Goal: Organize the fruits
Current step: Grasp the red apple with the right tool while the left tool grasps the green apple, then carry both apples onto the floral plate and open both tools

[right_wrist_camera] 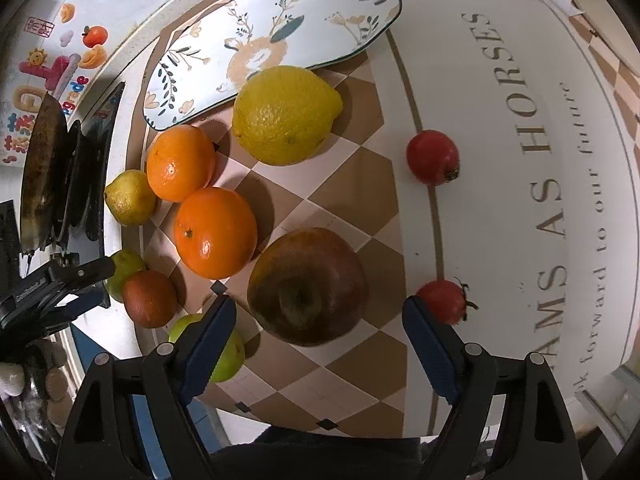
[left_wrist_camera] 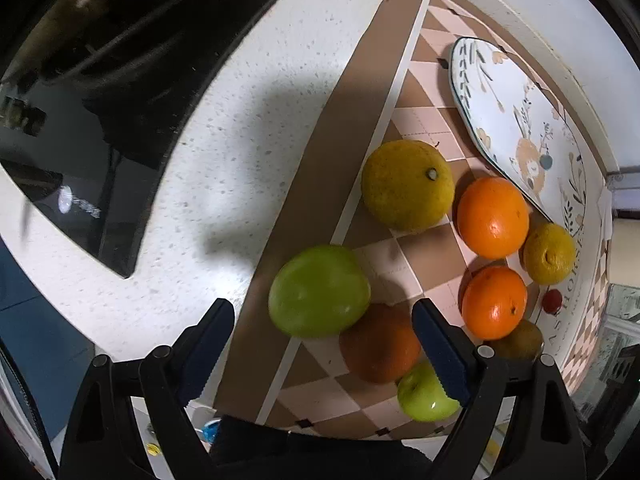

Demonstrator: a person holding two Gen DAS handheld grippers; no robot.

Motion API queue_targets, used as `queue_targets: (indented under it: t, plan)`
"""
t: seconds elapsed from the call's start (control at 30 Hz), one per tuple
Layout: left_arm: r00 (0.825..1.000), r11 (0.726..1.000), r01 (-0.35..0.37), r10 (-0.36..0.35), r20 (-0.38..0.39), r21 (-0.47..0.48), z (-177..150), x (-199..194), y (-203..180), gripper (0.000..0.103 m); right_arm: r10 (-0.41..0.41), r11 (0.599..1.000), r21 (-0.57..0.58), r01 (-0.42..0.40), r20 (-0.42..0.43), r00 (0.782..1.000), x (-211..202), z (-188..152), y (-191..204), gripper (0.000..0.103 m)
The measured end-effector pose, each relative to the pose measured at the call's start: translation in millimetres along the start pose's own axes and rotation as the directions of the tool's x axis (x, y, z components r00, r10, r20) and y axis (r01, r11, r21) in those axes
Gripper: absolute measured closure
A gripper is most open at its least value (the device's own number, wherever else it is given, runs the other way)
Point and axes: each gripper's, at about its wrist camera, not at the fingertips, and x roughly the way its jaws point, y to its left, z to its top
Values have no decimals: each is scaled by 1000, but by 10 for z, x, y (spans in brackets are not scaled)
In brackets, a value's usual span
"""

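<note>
Fruit lies just below the plate (right_wrist_camera: 280,20) on the mat (right_wrist_camera: 352,208). Left gripper (left_wrist_camera: 324,344) gapes over a green apple (left_wrist_camera: 318,290). Right gripper (right_wrist_camera: 320,338) gapes over a dark apple (right_wrist_camera: 306,284), holding nothing.

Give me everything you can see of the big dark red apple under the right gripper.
The big red apple is dull dark red with brownish-yellow patches and a smooth skin. It sits with a dimpled end facing the camera; no stalk shows. It rests on the checkered part of the mat, apart from the nearest orange. The right gripper hangs over it with jaws wide and pads not on it; nothing else touches it.
</note>
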Motion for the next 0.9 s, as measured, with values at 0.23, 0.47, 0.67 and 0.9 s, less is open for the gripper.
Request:
queue_targets:
  t: [0.23,0.47,0.67,0.9]
  plan:
    - [999,1000,-14,14,-40,-1,-6,237,-25,21,30,1000,10,-29,-44,999,161,41,11,20]
    - [999,1000,-9,9,-53,3,61,318,34,40,31,1000,4,-31,-63,998,254,72,30,22]
    - [999,999,-26,27,-27,34,21,344,0,46,23,1000,-7,-23,-68,997,294,93,39,32]
    - [998,994,-70,70,6,83,-61,318,-30,46,10,1000,-28,-11,-47,999,266,63,43,33]
